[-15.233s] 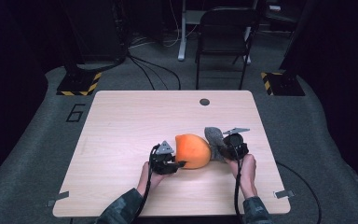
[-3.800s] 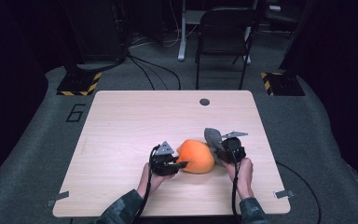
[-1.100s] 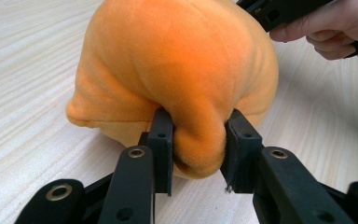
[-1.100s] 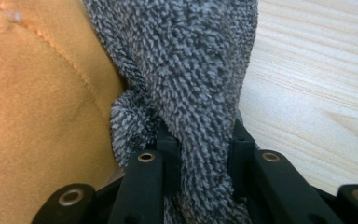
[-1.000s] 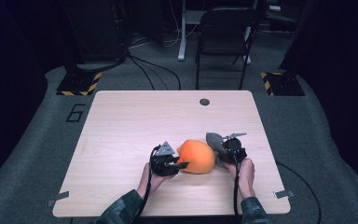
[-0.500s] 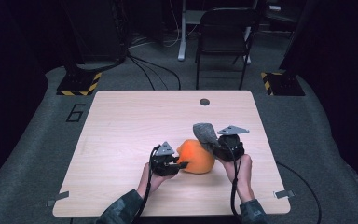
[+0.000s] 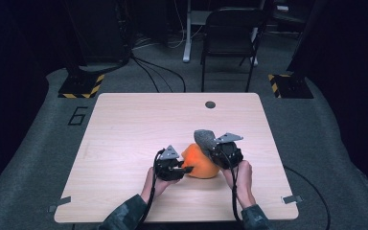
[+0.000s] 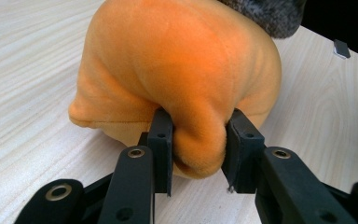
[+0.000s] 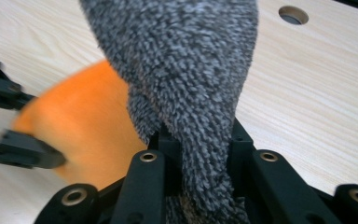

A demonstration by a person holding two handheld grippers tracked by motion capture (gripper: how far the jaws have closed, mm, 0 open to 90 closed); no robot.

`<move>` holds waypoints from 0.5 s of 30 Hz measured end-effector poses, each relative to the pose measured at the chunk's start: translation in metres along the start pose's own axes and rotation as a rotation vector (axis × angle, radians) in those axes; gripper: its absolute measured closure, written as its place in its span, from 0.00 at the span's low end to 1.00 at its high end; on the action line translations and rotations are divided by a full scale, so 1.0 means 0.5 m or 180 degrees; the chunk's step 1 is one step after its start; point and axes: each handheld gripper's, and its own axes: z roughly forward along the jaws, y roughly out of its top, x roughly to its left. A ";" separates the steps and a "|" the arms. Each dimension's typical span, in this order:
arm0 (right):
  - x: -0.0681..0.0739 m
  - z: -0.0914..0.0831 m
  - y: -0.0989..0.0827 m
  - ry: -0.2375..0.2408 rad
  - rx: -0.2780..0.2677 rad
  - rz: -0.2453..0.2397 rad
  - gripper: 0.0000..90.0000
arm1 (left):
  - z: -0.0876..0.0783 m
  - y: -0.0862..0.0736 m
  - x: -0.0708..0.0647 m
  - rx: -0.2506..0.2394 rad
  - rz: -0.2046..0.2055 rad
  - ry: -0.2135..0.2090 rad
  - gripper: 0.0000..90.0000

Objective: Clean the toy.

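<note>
An orange plush toy [image 7: 200,162] lies on the wooden table [image 7: 139,124], near its front edge. My left gripper [image 7: 182,168] is shut on a fold of the orange plush toy [image 8: 186,79], its pads [image 8: 162,140] pinching the soft fabric from the toy's left side. My right gripper [image 7: 211,146] is shut on a grey knitted cloth [image 7: 204,138] and holds it up just above the toy's right side. In the right gripper view the grey cloth [image 9: 186,74] stands up between the jaws, with the orange toy [image 9: 84,126] and the left gripper behind it to the left.
A round cable hole [image 7: 210,104] sits near the table's far edge. A black chair [image 7: 232,33] stands beyond the table, with striped floor plates [image 7: 81,86] at both back corners. Bare wood spreads over the left and far parts of the table.
My right gripper has risen and shifted left toward the toy, carrying the grey cloth up over the toy's right side. The left gripper and the toy have kept still.
</note>
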 end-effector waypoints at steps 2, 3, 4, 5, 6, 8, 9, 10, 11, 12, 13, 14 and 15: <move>0.000 0.008 -0.004 -0.0003 0.0015 -0.0016 0.84 | 0.001 -0.001 0.002 -0.0005 -0.0006 0.0000 0.73; 0.000 0.009 -0.004 0.0000 0.0013 -0.0018 0.84 | 0.001 -0.002 0.003 -0.0014 -0.0006 -0.0010 0.73; -0.002 0.010 -0.004 0.0001 0.0008 -0.0031 0.84 | 0.001 -0.002 0.004 -0.0020 -0.0003 -0.0015 0.71; -0.002 0.011 -0.005 0.0004 0.0007 -0.0020 0.84 | 0.001 -0.002 0.005 -0.0016 0.0011 -0.0016 0.70; -0.003 0.012 -0.005 0.0006 0.0002 -0.0044 0.84 | 0.000 -0.002 0.006 -0.0014 0.0029 -0.0025 0.68; -0.003 0.015 -0.008 -0.0003 0.0021 -0.0015 0.84 | 0.000 -0.003 0.009 -0.0063 0.0110 -0.0012 0.61; -0.004 0.018 -0.009 -0.0019 0.0034 -0.0031 0.84 | 0.000 -0.003 0.010 -0.0059 0.0116 -0.0014 0.57; -0.006 0.019 -0.010 -0.0003 0.0036 -0.0036 0.84 | 0.000 -0.004 0.012 -0.0091 0.0117 -0.0064 0.53; -0.006 0.021 -0.010 -0.0019 0.0047 -0.0013 0.84 | 0.000 -0.004 0.013 -0.0095 0.0138 -0.0037 0.49; -0.008 0.023 -0.010 -0.0013 0.0027 -0.0037 0.84 | 0.000 -0.005 0.014 -0.0090 0.0175 -0.0047 0.46; -0.009 0.023 -0.010 -0.0009 0.0040 -0.0042 0.84 | 0.000 -0.006 0.014 -0.0097 0.0227 -0.0057 0.44; -0.009 0.023 -0.010 0.0000 0.0052 -0.0037 0.84 | 0.000 -0.007 0.013 -0.0108 0.0322 -0.0012 0.41; -0.010 0.024 -0.009 -0.0011 0.0044 -0.0033 0.84 | 0.001 -0.008 0.012 -0.0094 0.0370 -0.0005 0.38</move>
